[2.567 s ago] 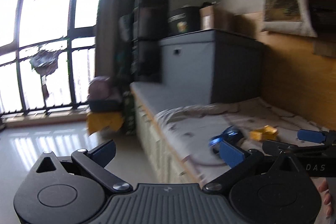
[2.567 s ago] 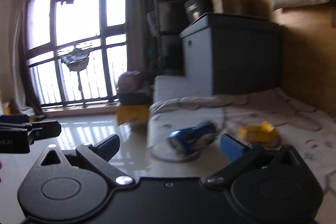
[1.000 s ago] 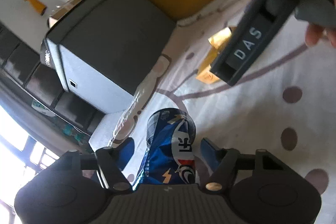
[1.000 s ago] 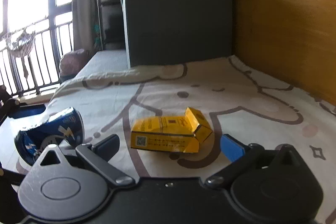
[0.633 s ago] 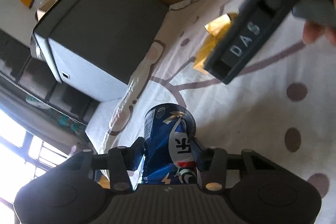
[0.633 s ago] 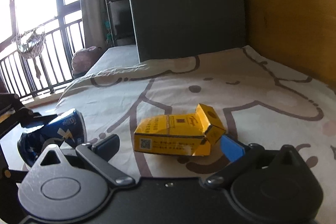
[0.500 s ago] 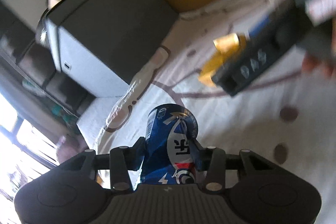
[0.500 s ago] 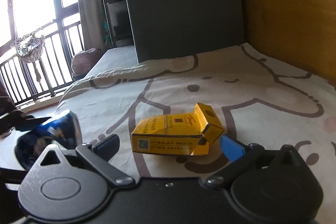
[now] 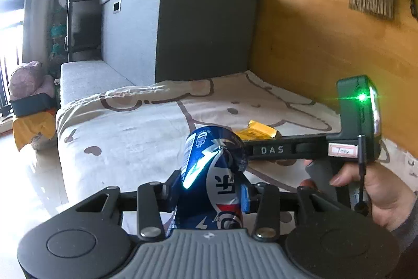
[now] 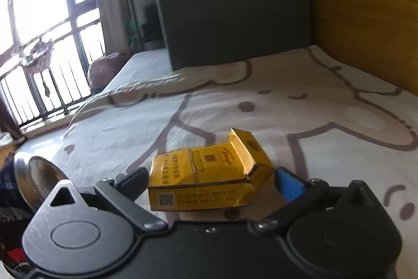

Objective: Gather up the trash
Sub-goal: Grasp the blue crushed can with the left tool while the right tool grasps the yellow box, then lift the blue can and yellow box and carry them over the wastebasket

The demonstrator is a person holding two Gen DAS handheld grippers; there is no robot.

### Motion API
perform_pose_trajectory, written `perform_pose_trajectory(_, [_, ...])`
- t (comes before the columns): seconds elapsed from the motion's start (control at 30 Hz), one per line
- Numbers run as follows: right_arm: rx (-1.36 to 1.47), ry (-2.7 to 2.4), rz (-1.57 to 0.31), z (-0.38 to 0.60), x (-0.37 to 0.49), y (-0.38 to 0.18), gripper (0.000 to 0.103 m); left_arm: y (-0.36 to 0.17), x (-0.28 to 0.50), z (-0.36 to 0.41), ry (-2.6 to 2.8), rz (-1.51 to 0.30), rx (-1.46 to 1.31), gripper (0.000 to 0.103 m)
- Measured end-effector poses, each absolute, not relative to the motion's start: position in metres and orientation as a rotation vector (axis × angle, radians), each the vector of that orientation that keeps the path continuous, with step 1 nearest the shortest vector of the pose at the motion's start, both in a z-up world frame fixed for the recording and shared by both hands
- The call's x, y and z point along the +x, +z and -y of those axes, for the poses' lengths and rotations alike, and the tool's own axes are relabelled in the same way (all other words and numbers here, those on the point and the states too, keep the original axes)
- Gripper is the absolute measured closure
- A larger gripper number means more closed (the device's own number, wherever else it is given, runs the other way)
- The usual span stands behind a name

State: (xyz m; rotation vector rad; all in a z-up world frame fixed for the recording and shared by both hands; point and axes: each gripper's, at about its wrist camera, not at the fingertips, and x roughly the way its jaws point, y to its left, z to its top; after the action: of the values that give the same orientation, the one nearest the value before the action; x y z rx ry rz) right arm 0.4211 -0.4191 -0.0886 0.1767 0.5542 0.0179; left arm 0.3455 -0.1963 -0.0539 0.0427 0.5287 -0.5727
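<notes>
The crushed blue can (image 9: pixel 211 174) hides most of the yellow box (image 9: pixel 257 133) at one o'clock in the left wrist view. In the right wrist view the can's (image 10: pixel 31 182) body is cut off at nine o'clock, and the box's (image 10: pixel 206 171) small print is too blurred to read.

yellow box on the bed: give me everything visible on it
The yellow box is a small cardboard carton, printed with dark text, a red logo and a QR code on its near side. Its end flap stands open. It lies on its side on the patterned bedsheet, between the open fingers of the right gripper, which flank both ends. Whether they touch it is unclear. It looks slightly dented.
</notes>
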Motion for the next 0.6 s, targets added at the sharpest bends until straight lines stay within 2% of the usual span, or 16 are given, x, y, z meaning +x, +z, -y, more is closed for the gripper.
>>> perform_pose_trajectory(0.17, [0.183,0.024,-0.550,0.420,0.421,-0.089,0.009,-0.050,0.343,0.194,-0.567,-0.550,0.062,0.059])
perform_pose_trajectory(0.6, [0.230,-0.007,-0.487,0.419,0.389,-0.084,0.012,-0.051,0.328,0.177,-0.534,-0.639,0.082,0.059])
